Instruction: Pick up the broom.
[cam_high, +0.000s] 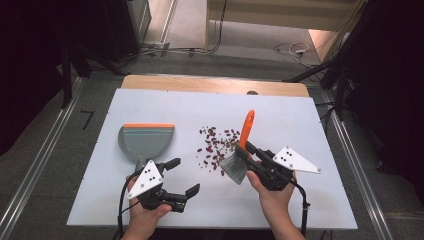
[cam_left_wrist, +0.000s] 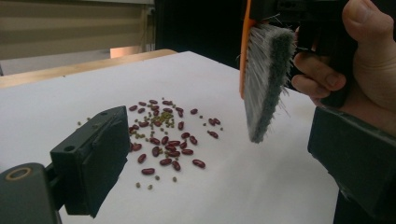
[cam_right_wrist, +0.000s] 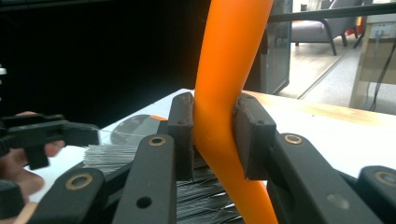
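Starting to the left of the bean pile (cam_high: 218, 145), the grey dustpan (cam_high: 145, 141) with its orange lip lies flat on the white worktop (cam_high: 300, 120), mouth away from you and its stub handle pointing back at your left gripper (cam_high: 182, 176). That gripper hovers just short of the handle with its jaws wide and nothing between them. The pan looks like light, stiff plastic, so I judge it will skate on the smooth sheet if nudged; take it by the handle, squarely, and keep it pressed down.

The pile itself, red beans mixed with small green ones, lies loosely scattered in the middle of the worktop. They are hard, smooth and light, so they will likely roll or skip under a quick stroke.

Right of the pile, your right gripper (cam_high: 248, 150) has its jaws clamped on the orange handle of the hand brush (cam_high: 239, 157), low down near the head. The grey bristles hang over the pile's near right edge. The handle is rigid but glossy and may twist in the pads; the bristles are soft and will splay.
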